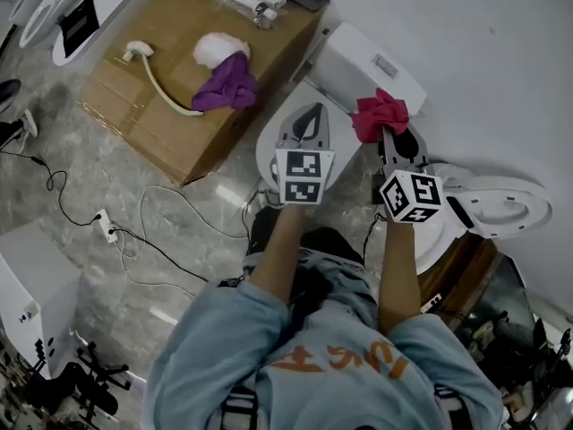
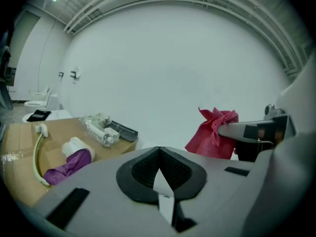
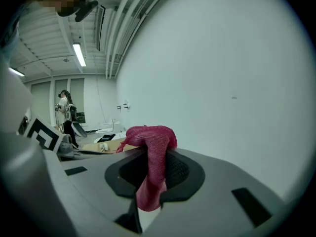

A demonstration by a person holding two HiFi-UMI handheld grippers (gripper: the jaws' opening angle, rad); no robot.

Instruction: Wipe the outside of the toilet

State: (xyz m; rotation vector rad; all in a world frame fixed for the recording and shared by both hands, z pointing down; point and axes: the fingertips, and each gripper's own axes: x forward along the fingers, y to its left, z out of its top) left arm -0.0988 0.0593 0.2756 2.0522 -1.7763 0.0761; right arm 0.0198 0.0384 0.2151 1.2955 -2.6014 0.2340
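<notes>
Gripped the red cloth [image 1: 380, 114] tight between the closed jaws of the right gripper [image 1: 389, 135], bunched just over the front edge of the toilet [image 1: 362, 62] tank. Held the left gripper [image 1: 308, 115] pressed shut on nothing, above the toilet lid. Judged the wiping barely begun, if at all: cloth in hand and close to the toilet, yet contact with the porcelain confirmed in no view. Left to do, seemingly: tank, lid and bowl sides. Could not see the bowl's sides or base, covered by the grippers and the person's arms. Could not tell clean from dirty on the white surface. Noted a purple cloth [image 1: 228, 83] on a cardboard box [image 1: 134, 97], well apart from the toilet.
</notes>
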